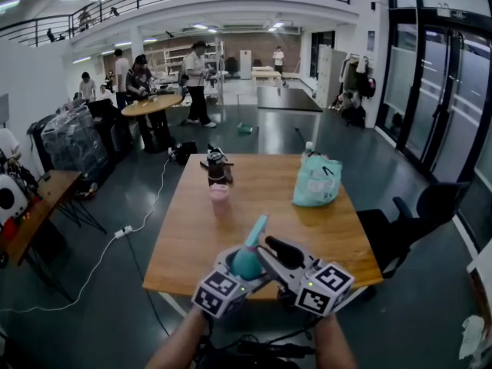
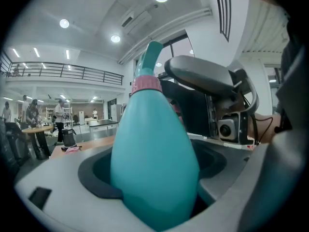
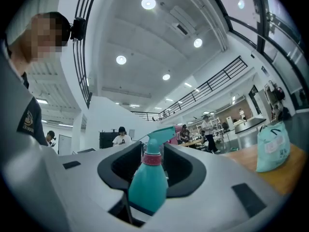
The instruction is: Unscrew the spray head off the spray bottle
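Two-handed work: my left gripper (image 2: 154, 178) clamps the spray bottle (image 1: 247, 261) at 6 o'clock above the tabletop (image 1: 254, 214) edge, so my right gripper (image 3: 153, 164), jaws apart round the pink collar (image 3: 153, 159), should close squarely there before twisting.

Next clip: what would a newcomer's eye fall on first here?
A teal spray bottle with a pink collar, clamped in the left gripper, is held close to the near edge of the wooden table. The right gripper is open, with the bottle between its jaws. Farther back on the table sit a pink cup and a teal bag.
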Available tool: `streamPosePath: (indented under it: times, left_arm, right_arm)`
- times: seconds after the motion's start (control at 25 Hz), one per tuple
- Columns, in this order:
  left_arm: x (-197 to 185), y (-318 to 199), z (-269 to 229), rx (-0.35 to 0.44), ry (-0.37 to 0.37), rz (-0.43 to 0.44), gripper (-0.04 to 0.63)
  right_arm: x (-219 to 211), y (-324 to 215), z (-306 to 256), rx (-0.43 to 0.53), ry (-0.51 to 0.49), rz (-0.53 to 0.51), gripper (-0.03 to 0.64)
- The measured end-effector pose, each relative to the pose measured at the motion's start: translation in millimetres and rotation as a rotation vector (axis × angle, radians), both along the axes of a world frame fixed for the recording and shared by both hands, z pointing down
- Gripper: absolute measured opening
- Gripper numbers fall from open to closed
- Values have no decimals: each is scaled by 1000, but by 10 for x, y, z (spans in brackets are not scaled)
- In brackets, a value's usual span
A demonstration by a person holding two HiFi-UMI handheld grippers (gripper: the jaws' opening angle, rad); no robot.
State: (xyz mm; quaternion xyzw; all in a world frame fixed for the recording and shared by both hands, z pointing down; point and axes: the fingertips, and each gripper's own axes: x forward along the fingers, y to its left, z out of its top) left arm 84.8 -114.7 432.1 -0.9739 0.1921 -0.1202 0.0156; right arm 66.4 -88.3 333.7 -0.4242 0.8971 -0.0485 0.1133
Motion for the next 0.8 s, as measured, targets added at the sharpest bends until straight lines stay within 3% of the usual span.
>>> streamPosePath:
  times: [0.36,0.8]
  left_arm:
    - [16,71,22,42,-19,5,430]
    - [58,234,-16,83,-35,78,430]
  right_arm:
    - [-123,-56,122,-44,10,-24,138]
    - [-88,67,125,-9,71,-86,136]
